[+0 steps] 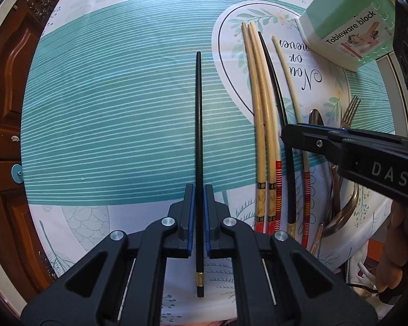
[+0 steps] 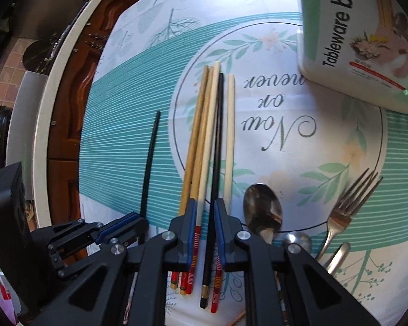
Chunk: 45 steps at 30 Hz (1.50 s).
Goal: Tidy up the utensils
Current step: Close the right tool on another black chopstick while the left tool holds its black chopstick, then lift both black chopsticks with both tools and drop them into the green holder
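Bench (image 1: 122, 108) under patterned cloth; tableware block (image 2: 353, 40) ahead-right of both jaws. Left gripper (image 1: 199, 217) clenched on black chopstick (image 1: 198, 135), axis running forward. Right gripper (image 2: 205, 217), nearer the block, narrow over loose chopsticks (image 2: 204, 135), grip uncertain

Left gripper (image 1: 199, 212) pointing down, fingers clamped; right gripper (image 2: 205, 217) angled downward, fingers narrowly apart.

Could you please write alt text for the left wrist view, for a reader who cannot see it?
The left gripper grips a single black chopstick above a teal-striped tablecloth. To the right lie five more chopsticks, a fork and a green box; the right gripper reaches in over them.
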{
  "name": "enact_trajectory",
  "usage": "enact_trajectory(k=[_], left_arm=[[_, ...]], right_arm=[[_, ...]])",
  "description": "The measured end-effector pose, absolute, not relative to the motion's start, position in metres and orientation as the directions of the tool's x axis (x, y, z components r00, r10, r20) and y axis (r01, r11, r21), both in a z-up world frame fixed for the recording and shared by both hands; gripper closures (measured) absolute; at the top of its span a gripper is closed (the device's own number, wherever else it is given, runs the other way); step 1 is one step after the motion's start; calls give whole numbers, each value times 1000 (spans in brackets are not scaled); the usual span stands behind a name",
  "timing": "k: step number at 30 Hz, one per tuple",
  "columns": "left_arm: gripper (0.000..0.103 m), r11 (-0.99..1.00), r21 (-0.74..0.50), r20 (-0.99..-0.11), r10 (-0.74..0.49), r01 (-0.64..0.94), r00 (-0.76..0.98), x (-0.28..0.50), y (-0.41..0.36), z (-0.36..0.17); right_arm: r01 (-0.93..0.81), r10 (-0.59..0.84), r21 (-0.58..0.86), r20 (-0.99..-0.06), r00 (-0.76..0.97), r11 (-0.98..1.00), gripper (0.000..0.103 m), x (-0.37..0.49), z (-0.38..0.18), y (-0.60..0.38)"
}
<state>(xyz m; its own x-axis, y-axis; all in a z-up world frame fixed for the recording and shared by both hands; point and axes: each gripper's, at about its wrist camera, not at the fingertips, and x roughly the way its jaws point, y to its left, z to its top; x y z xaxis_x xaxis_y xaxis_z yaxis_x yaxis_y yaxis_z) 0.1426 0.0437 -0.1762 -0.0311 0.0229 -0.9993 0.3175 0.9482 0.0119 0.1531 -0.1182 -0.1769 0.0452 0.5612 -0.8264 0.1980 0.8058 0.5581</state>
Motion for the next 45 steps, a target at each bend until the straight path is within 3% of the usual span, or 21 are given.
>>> enact_trajectory(k=[7, 11, 16, 20, 24, 30, 45], left_arm=[[99, 945, 12, -998, 30, 326, -50, 150, 68, -177], [99, 935, 54, -995, 78, 351, -55, 148, 65, -173], [99, 918, 94, -991, 123, 385, -52, 143, 61, -172], [100, 920, 90, -994, 107, 381, -23, 137, 56, -170], [100, 932, 65, -998, 52, 355, 45, 127, 59, -161], [100, 944, 20, -978, -50, 328, 202, 112, 66, -121], [100, 929, 47, -815, -177, 367, 552, 80, 6, -54]], right_arm=[[174, 456, 453, -890, 30, 874, 93, 161, -175, -106], [64, 285, 285, -958, 10, 956, 94, 165, -168, -80], [-44, 171, 170, -985, 13, 984, 93, 164, -164, -59], [13, 211, 211, -977, -4, 977, 97, 168, -167, -68], [123, 378, 373, -926, -18, 919, 98, 168, -174, -98], [154, 518, 535, -844, 138, 831, 98, 145, -153, -134], [-5, 482, 576, -680, 552, 818, 98, 78, -92, -176]])
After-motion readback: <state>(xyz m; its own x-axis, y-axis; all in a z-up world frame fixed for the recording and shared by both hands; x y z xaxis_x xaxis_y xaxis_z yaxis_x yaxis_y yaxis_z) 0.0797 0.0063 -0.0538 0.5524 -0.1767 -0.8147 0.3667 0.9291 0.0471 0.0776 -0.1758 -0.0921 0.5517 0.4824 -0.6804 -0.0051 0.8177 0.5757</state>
